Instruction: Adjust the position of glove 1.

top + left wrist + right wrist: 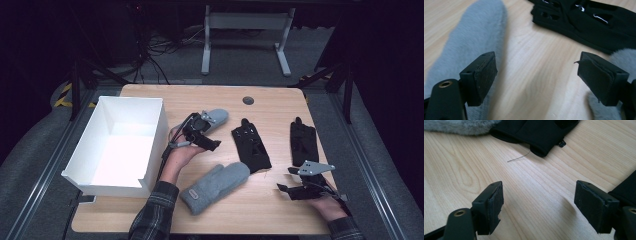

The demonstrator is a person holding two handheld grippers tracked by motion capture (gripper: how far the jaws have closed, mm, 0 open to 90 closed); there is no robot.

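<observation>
High view: left gripper (214, 145), jaws spread and empty, sits over the table (270, 210) just beside the far grey mitten (216, 117) at its 11 o'clock; near grey mitten (216, 188) lies at 6 o'clock. Right gripper (284, 180), jaws spread, holds nothing, with one black glove (303, 143) at its 1 o'clock, another (251, 146) at 10 o'clock. White box (150, 150) at 9 o'clock.

Left gripper view: grey fur at 10 o'clock, glove (594, 22) at 1 o'clock.

Right gripper view: bare wood between the jaws.

- No text, number or brand can be read anywhere.
- The near grey mitten (217, 186) carries a small label patch on its cuff, too small and blurred to read.
</observation>
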